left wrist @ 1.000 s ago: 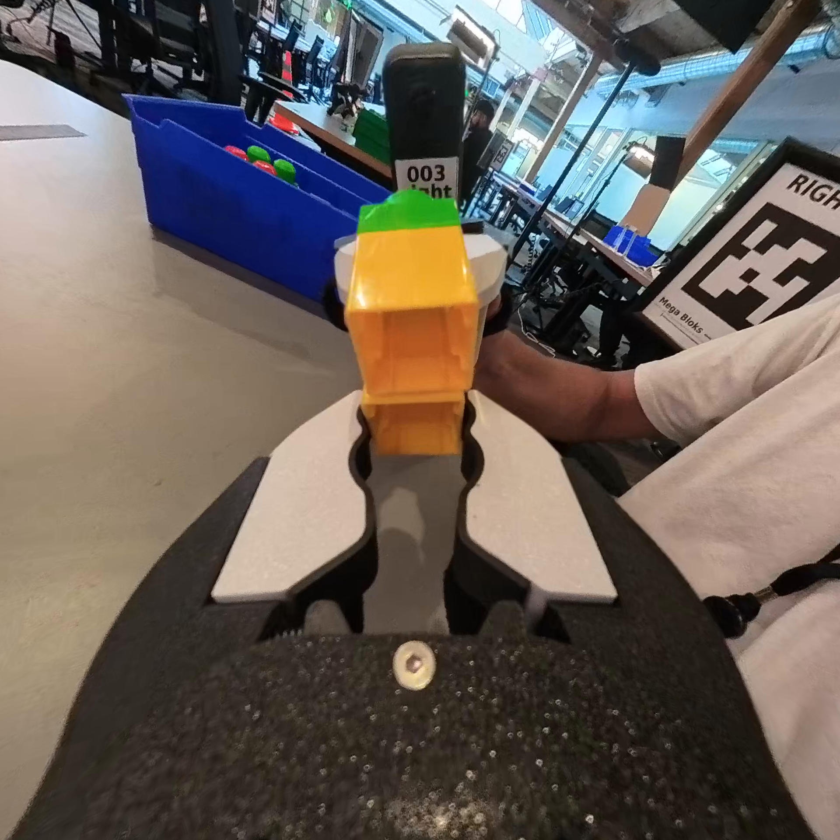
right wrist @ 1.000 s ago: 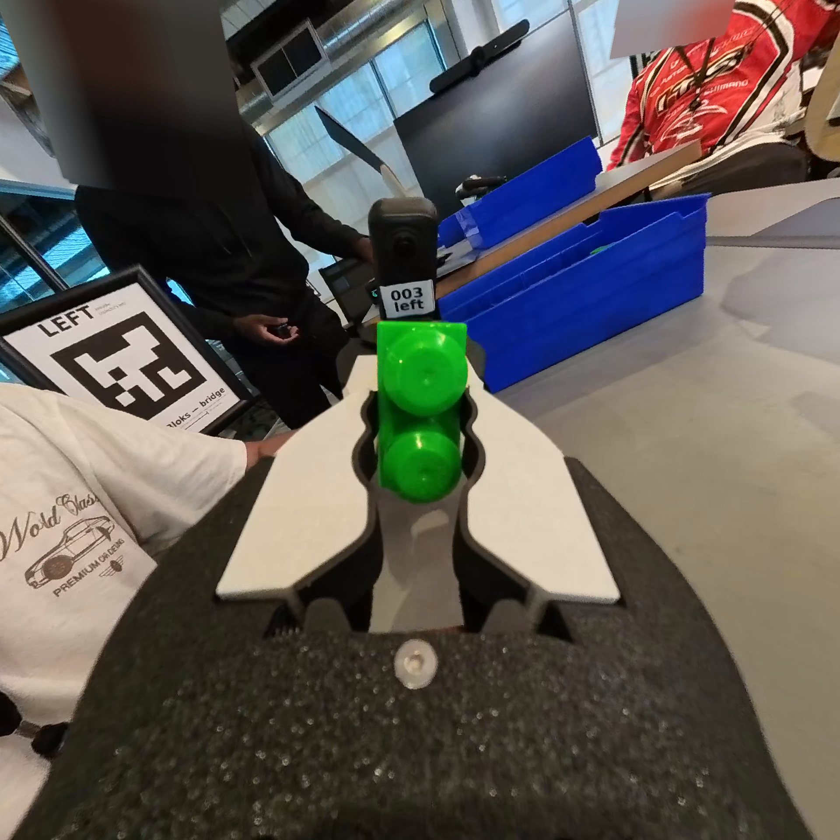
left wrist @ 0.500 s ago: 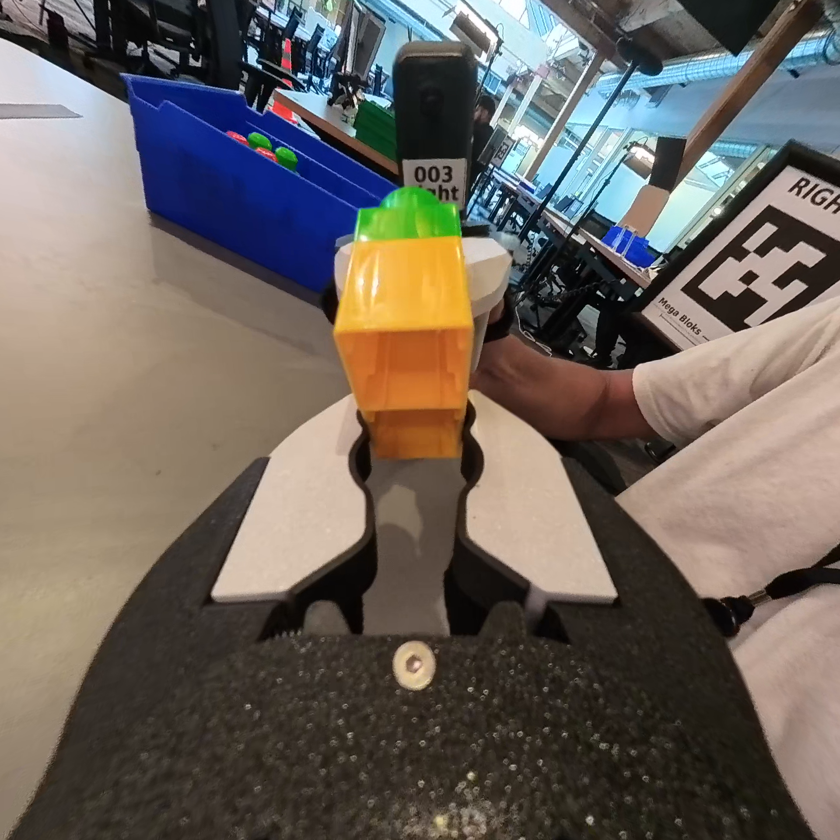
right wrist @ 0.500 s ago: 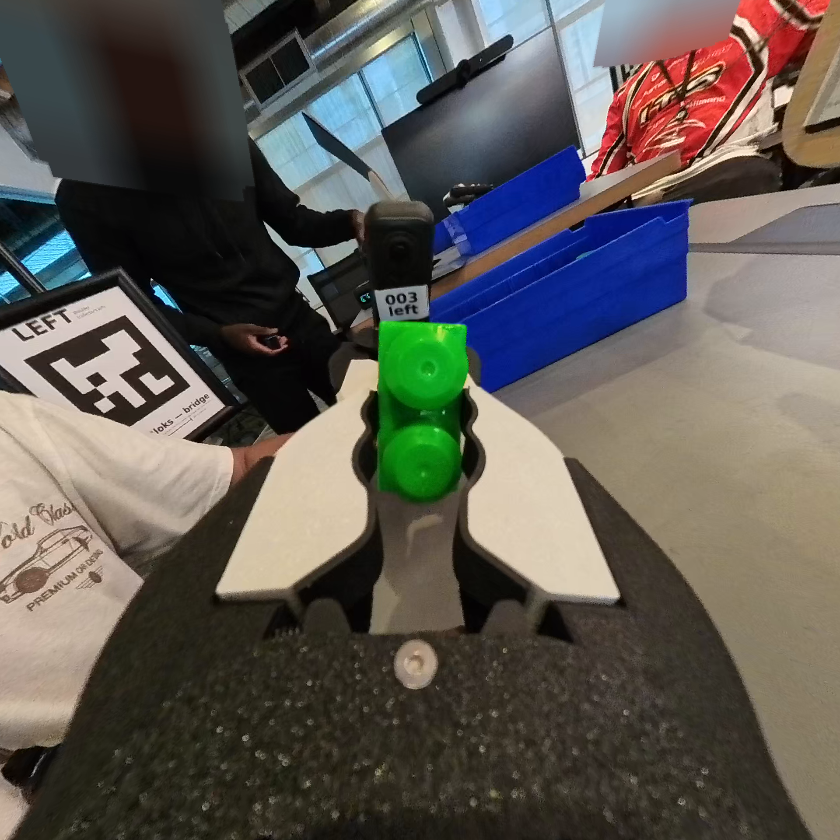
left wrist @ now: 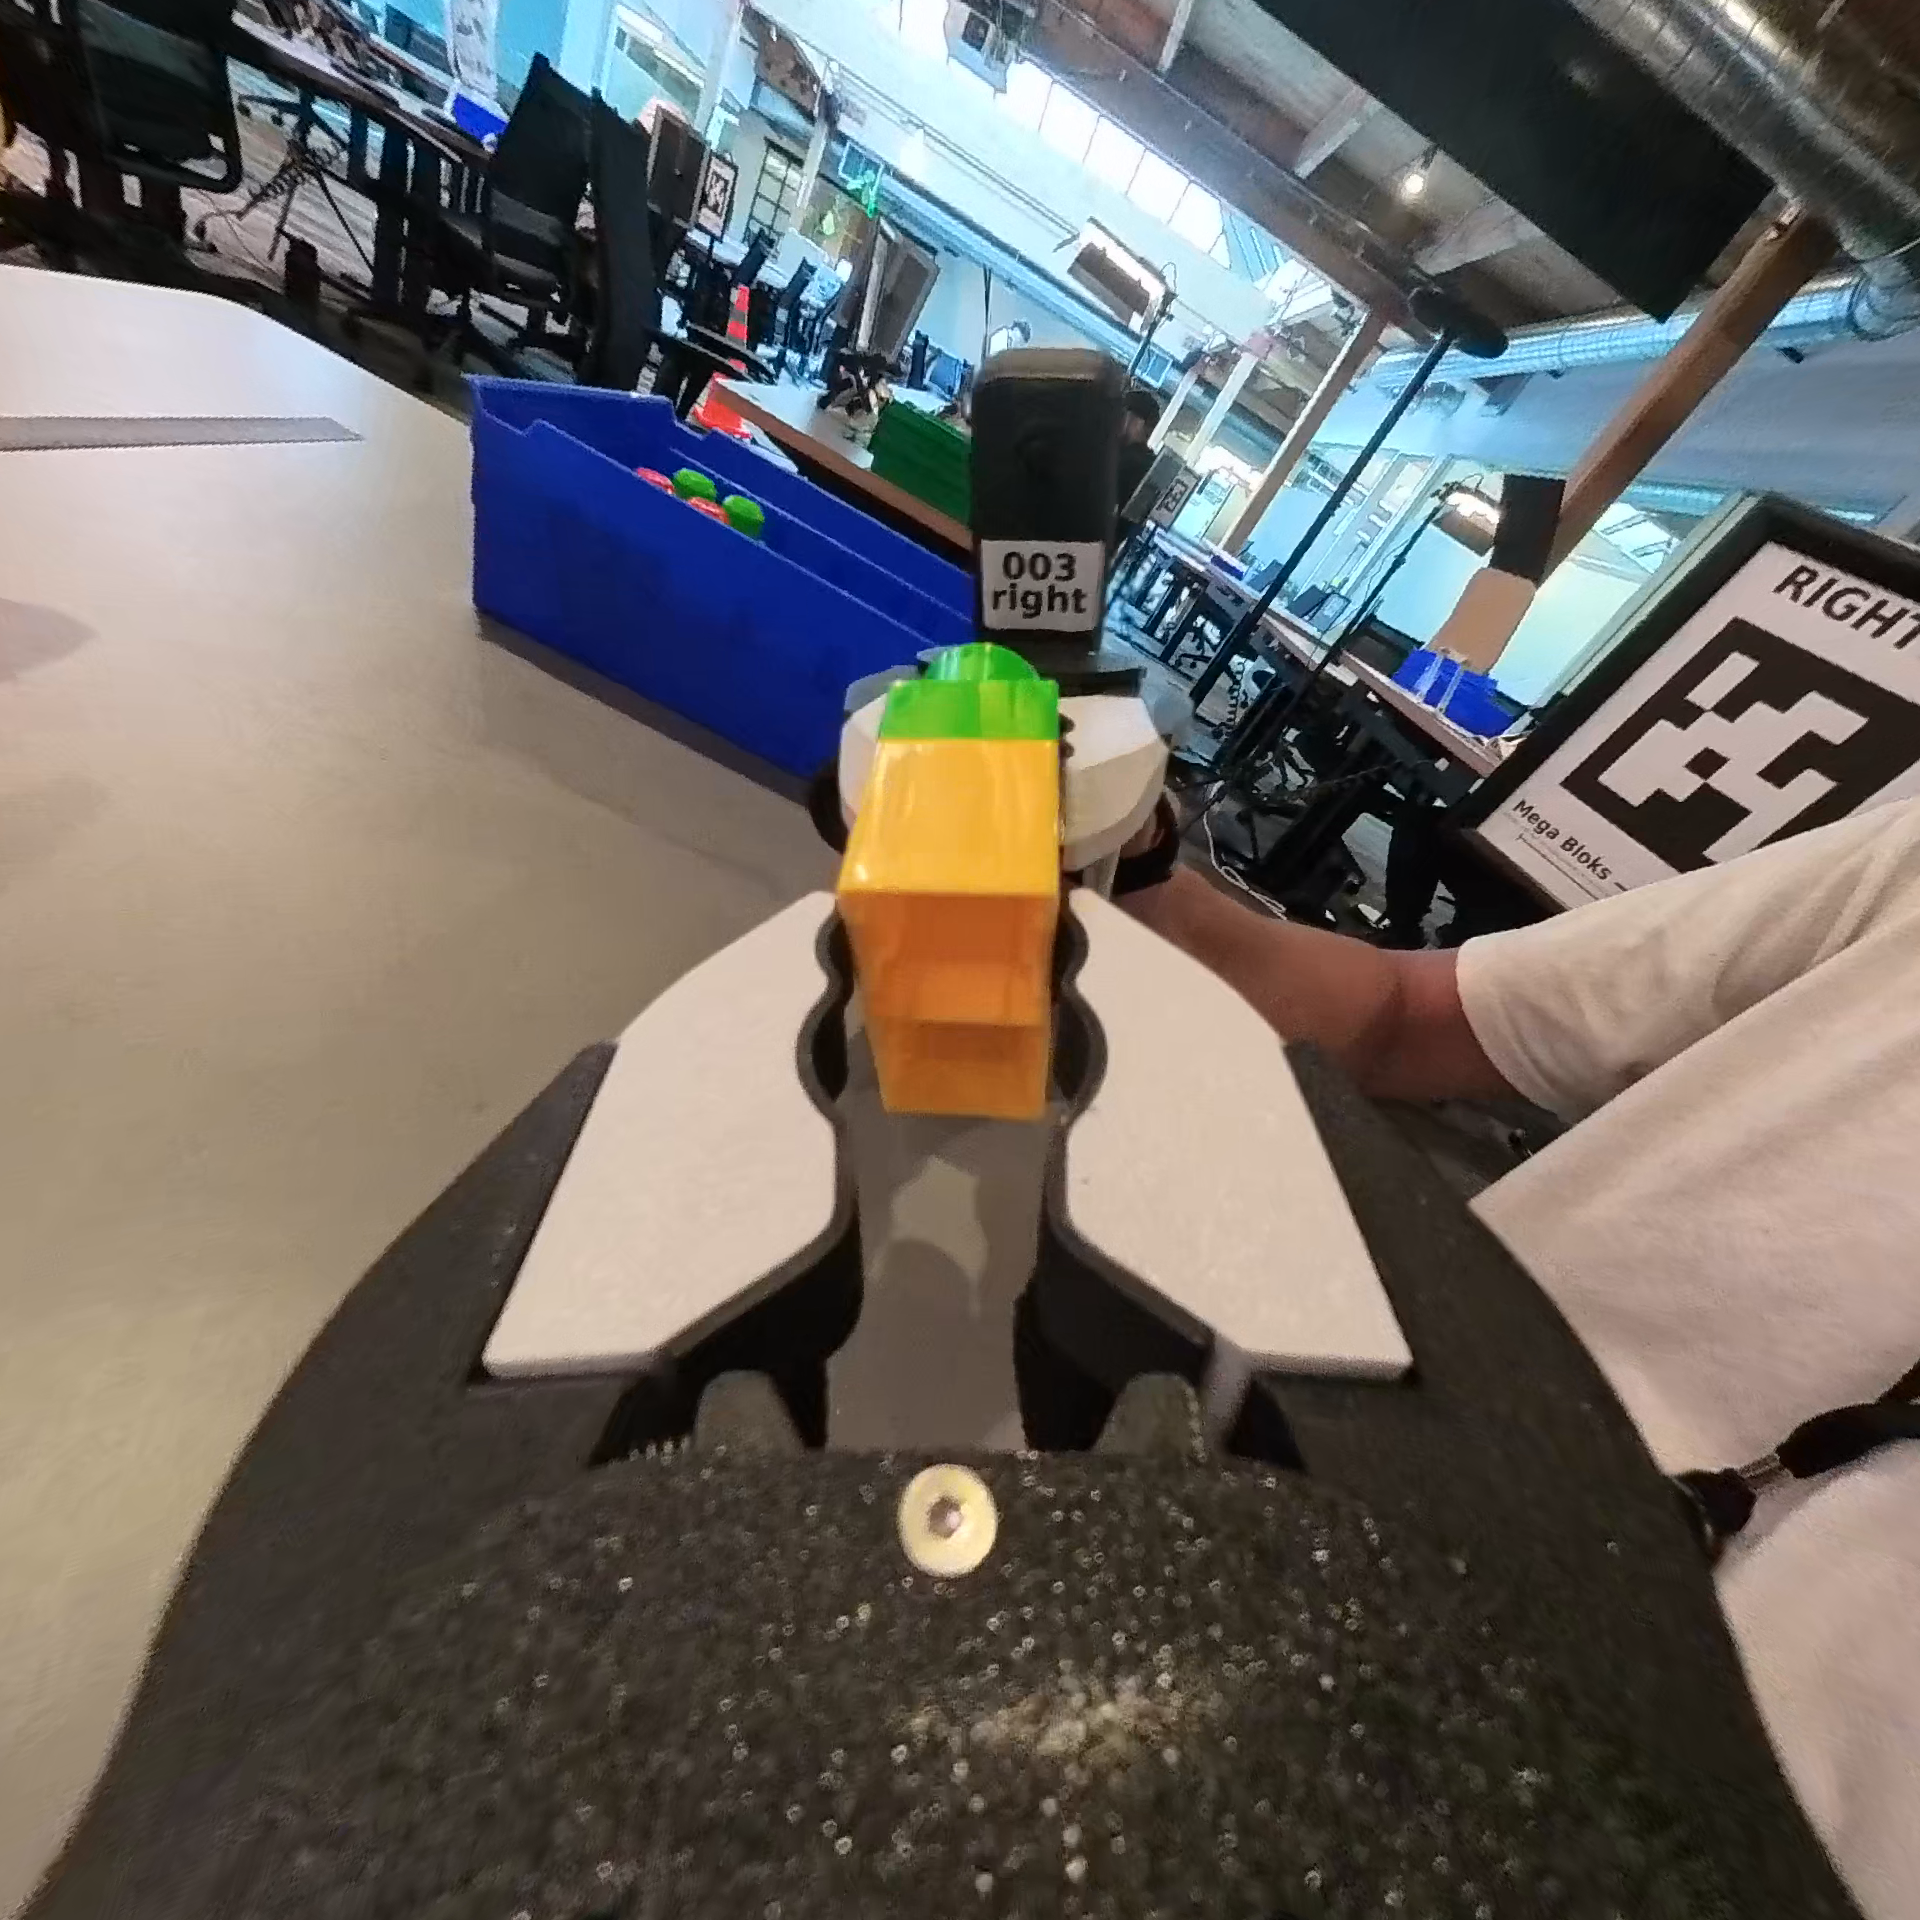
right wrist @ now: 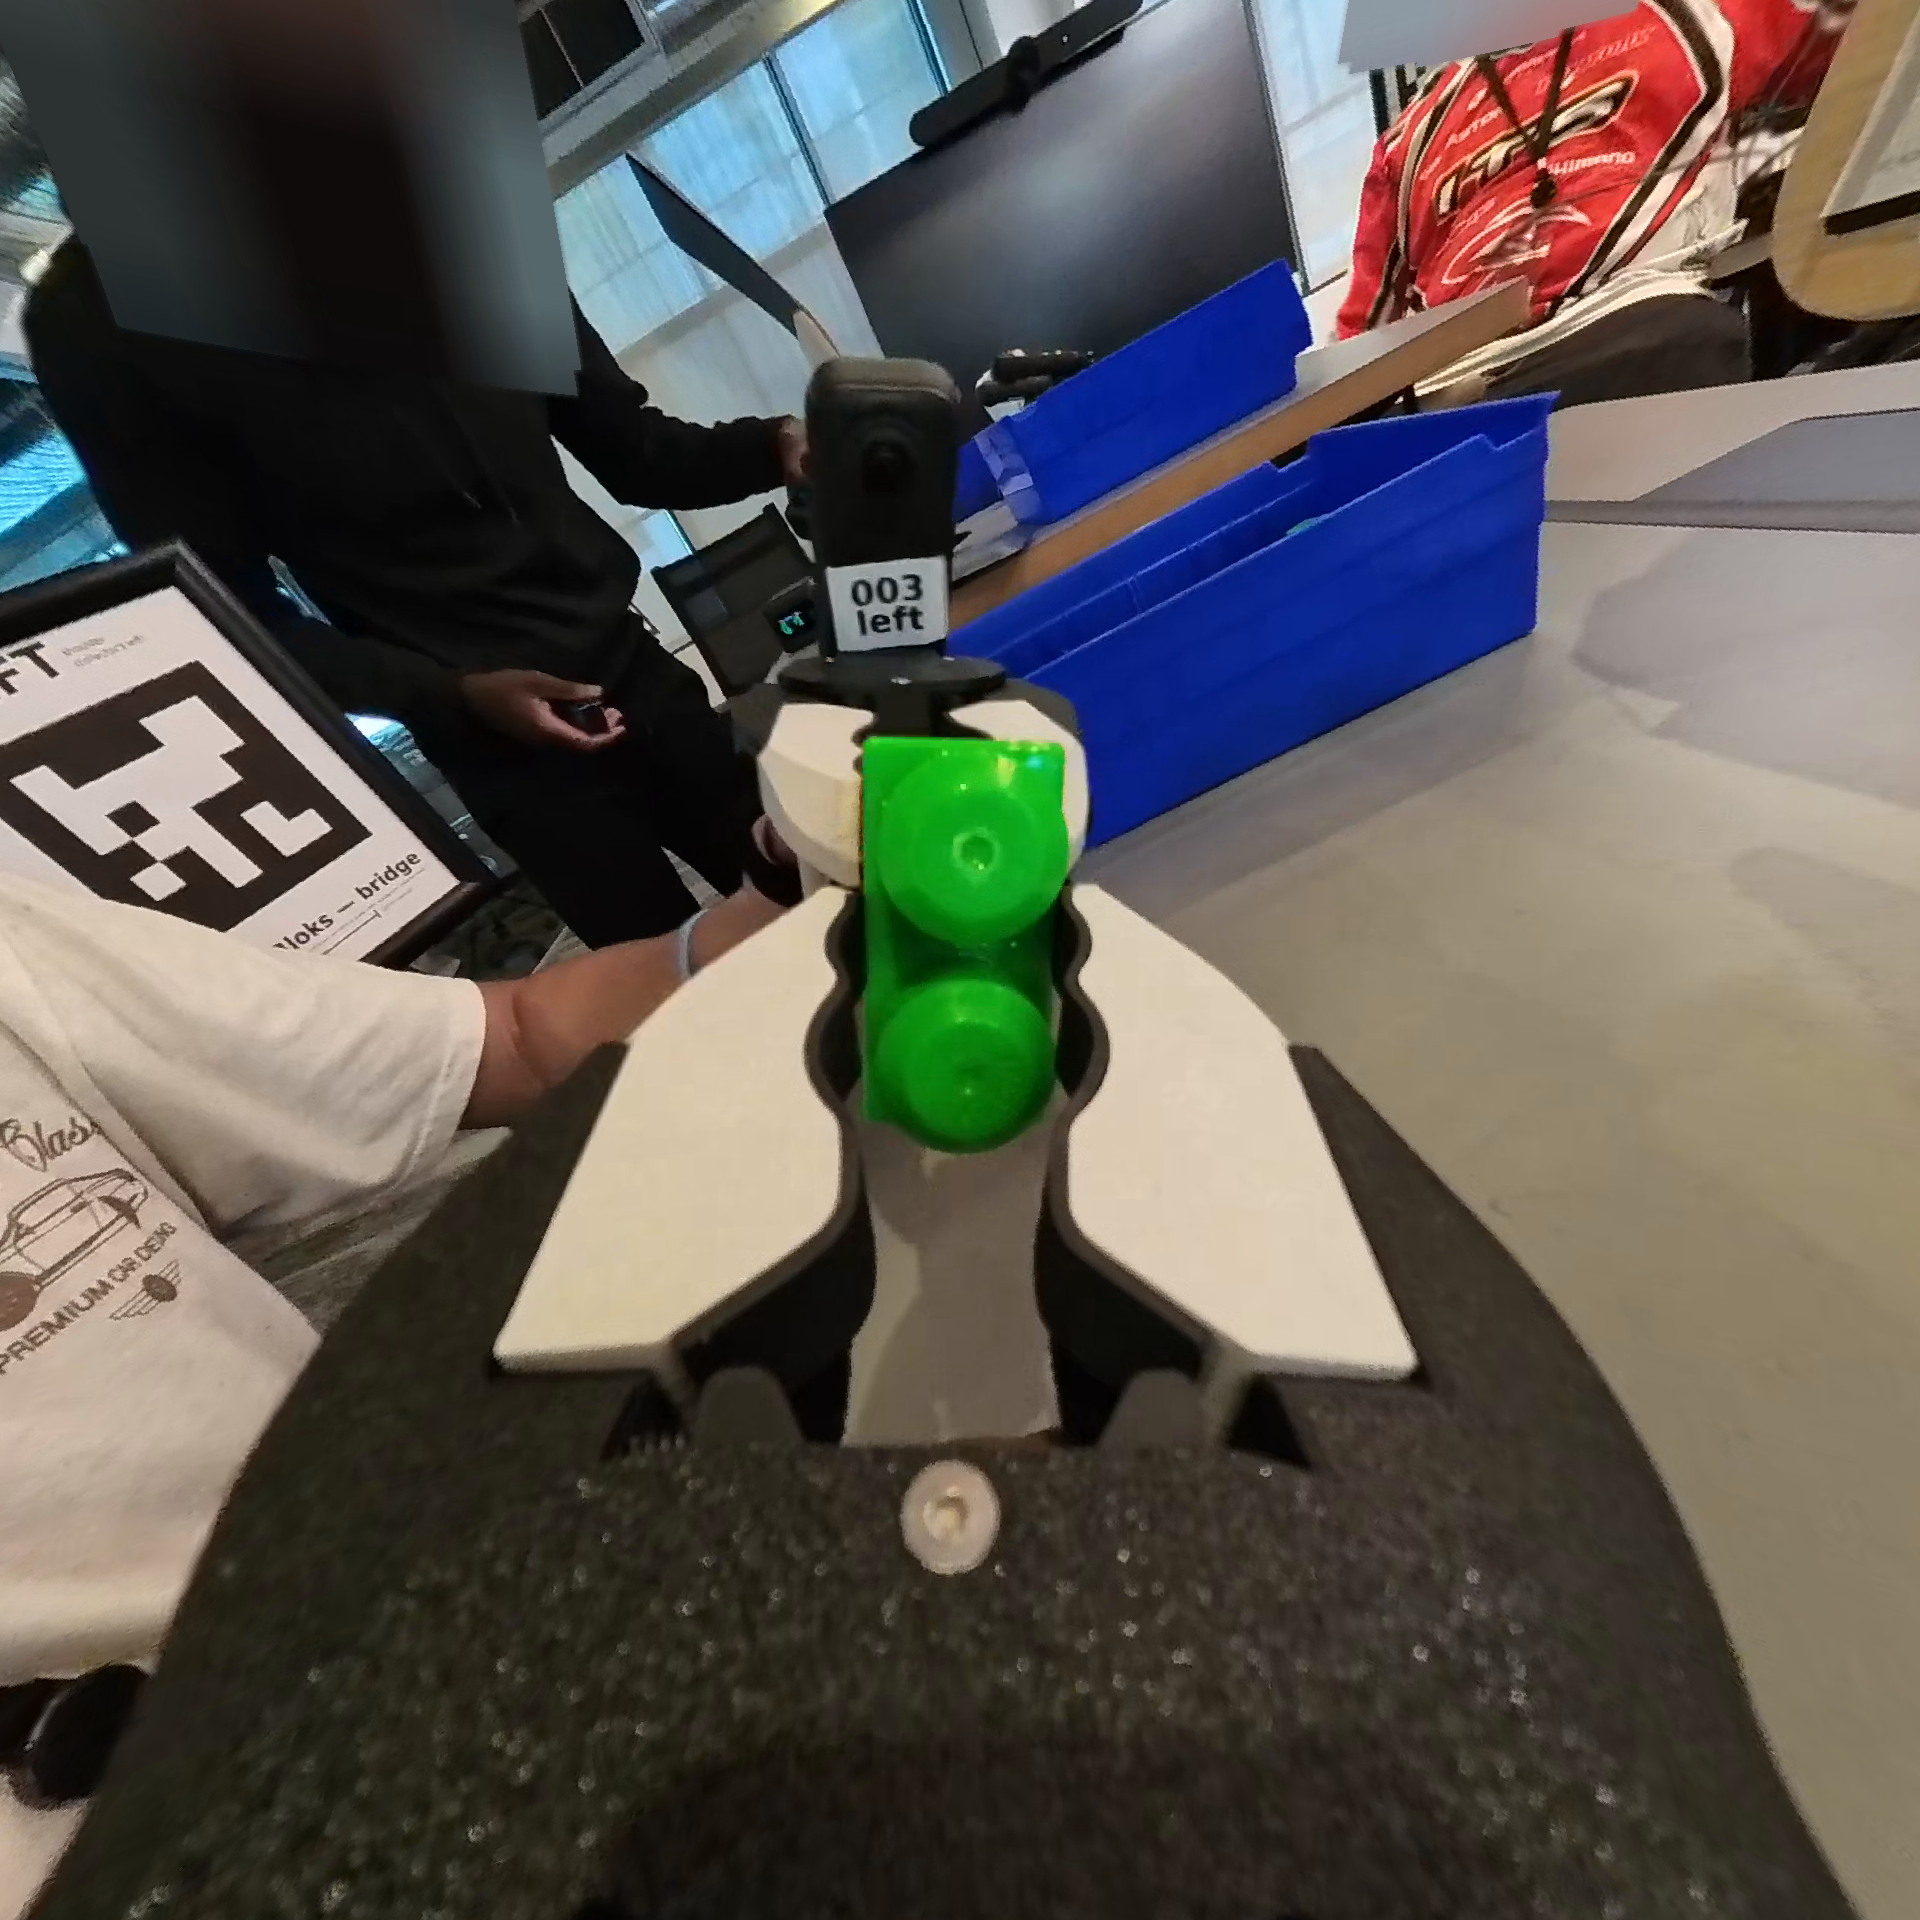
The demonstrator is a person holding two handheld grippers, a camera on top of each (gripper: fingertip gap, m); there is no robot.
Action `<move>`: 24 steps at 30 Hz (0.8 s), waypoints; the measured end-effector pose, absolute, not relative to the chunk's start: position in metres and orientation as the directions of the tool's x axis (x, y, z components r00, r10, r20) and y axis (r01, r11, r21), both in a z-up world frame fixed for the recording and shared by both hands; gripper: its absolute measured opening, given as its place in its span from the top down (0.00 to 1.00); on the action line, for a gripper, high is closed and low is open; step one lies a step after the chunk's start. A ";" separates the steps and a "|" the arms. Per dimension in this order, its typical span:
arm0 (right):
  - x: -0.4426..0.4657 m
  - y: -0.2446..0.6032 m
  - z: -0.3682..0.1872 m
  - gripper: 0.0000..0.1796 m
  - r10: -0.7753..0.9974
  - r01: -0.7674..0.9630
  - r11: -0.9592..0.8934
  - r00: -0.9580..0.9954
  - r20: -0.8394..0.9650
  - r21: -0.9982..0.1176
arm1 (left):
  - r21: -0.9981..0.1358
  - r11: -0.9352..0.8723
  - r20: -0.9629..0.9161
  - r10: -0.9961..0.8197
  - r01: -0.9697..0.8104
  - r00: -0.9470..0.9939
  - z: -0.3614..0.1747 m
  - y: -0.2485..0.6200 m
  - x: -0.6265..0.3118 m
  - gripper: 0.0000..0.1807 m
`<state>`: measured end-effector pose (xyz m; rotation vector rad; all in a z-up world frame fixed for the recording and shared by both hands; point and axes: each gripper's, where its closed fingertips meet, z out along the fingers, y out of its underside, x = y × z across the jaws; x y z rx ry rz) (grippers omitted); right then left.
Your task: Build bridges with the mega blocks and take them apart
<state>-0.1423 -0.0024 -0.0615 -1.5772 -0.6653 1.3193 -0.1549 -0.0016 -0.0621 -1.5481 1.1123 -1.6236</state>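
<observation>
Left gripper (left wrist: 951, 997) closed on the yellow block (left wrist: 951, 935), right gripper (right wrist: 961, 966) closed on the green block (right wrist: 961, 935), both blocks joined, held above the grey table (left wrist: 260, 831), blue bin (left wrist: 665, 613) behind.

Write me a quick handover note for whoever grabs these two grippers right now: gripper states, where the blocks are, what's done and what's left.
Left gripper: shut on the yellow block, hollow underside toward its camera.
Right gripper: shut on the green block, studs toward its camera.
The two blocks are pressed together end to end, held in the air over the grey table; whether they are locked or already loose cannot be told.
Blue bin stands on the table with a few red and green blocks inside.
Done: no bridge stands in view.
Left: probably pull the pair apart and drop both blocks in the bin.
</observation>
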 end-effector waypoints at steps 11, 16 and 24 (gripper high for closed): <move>-0.142 -0.002 -0.063 0.81 0.853 -0.158 -0.416 0.275 -0.445 -0.896 | -0.884 -0.454 0.465 -0.877 -0.114 -0.116 -0.065 -0.003 -0.153 0.80; -0.140 -0.002 -0.058 0.81 0.849 -0.195 -0.427 0.249 -0.465 -0.883 | -0.871 -0.473 0.489 -0.860 -0.131 -0.145 -0.066 -0.007 -0.152 0.76; -0.136 -0.001 -0.054 0.81 0.841 -0.235 -0.443 0.225 -0.491 -0.865 | -0.876 -0.435 0.467 -0.872 -0.207 -0.146 -0.079 -0.017 -0.144 0.78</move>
